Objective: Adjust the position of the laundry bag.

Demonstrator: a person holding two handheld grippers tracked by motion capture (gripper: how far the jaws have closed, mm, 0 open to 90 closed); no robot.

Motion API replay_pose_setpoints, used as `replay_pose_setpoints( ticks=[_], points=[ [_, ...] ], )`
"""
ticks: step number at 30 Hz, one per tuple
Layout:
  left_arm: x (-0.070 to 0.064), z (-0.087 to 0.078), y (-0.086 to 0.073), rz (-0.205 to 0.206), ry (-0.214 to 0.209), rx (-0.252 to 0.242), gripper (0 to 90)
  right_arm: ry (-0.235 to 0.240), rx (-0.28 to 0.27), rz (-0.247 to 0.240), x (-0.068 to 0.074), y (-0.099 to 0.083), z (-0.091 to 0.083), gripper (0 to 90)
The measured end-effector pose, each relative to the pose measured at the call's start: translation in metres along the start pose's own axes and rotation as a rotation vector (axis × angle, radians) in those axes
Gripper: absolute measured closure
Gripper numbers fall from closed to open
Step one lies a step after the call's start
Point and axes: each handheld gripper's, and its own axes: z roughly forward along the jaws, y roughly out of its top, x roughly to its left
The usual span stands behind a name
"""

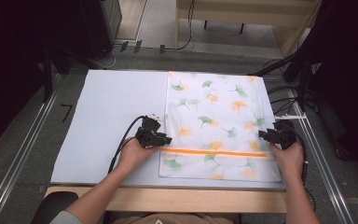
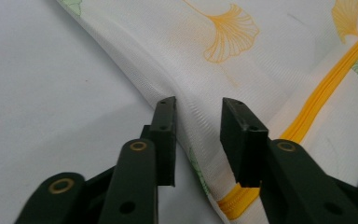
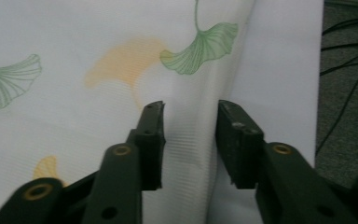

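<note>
Table (image 1: 98, 116) in pale grey carries a white pillowcase (image 1: 214, 121) with ginkgo leaves and an orange zipper (image 1: 214, 152) on its right half. My left gripper (image 1: 161, 138) straddles its left edge, jaws apart. My right gripper (image 1: 264, 135) straddles its right edge, jaws also apart.

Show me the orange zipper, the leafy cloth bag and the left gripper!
orange zipper (image 1: 214, 152): high view, middle of the stripe.
leafy cloth bag (image 1: 214, 112): high view, centre of the fabric.
left gripper (image 2: 198, 123): left gripper view, between its open jaws.
</note>
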Motion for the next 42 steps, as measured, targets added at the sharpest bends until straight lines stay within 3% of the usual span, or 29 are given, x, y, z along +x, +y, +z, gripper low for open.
replay_pose_setpoints(
  ticks=[1, 4, 5, 7, 12, 18, 29, 33, 35, 42],
  points=[
    [0.001, 0.001, 0.000, 0.000, -0.004, 0.002, 72.2, -0.010, -0.005, 0.011, -0.002, -0.001, 0.000, 73.1],
    [0.001, 0.001, 0.000, -0.011, -0.010, -0.004, 75.0, -0.024, -0.007, 0.021, -0.002, -0.001, 0.000, 80.0],
    [0.001, 0.002, 0.001, -0.016, -0.020, -0.001, 78.0, -0.016, -0.003, 0.029, -0.001, 0.000, 0.000, 88.2],
    [0.000, 0.003, 0.001, 0.001, -0.026, 0.005, 81.3, -0.023, 0.005, 0.019, 0.002, 0.001, 0.001, 90.0],
    [0.000, 0.003, 0.001, 0.014, -0.038, 0.018, 89.5, -0.013, 0.007, 0.034, 0.000, 0.002, 0.000, 90.0],
    [0.006, 0.001, 0.002, -0.006, -0.070, 0.021, 90.0, -0.002, 0.011, 0.050, 0.001, 0.003, 0.000, 90.0],
    [0.013, -0.009, 0.001, -0.003, -0.069, 0.021, 90.0, 0.041, 0.023, 0.051, 0.005, 0.005, -0.001, 90.0],
    [0.018, -0.014, -0.001, -0.018, -0.070, 0.018, 90.0, 0.054, 0.026, 0.038, 0.011, 0.007, -0.001, 90.0],
    [0.027, -0.024, -0.004, -0.054, -0.083, 0.022, 90.0, 0.066, 0.028, 0.019, 0.018, 0.010, 0.000, 90.0],
    [0.038, -0.043, -0.014, -0.071, -0.082, 0.016, 90.0, 0.115, 0.040, -0.037, 0.040, 0.018, 0.001, 90.0]
  ],
)
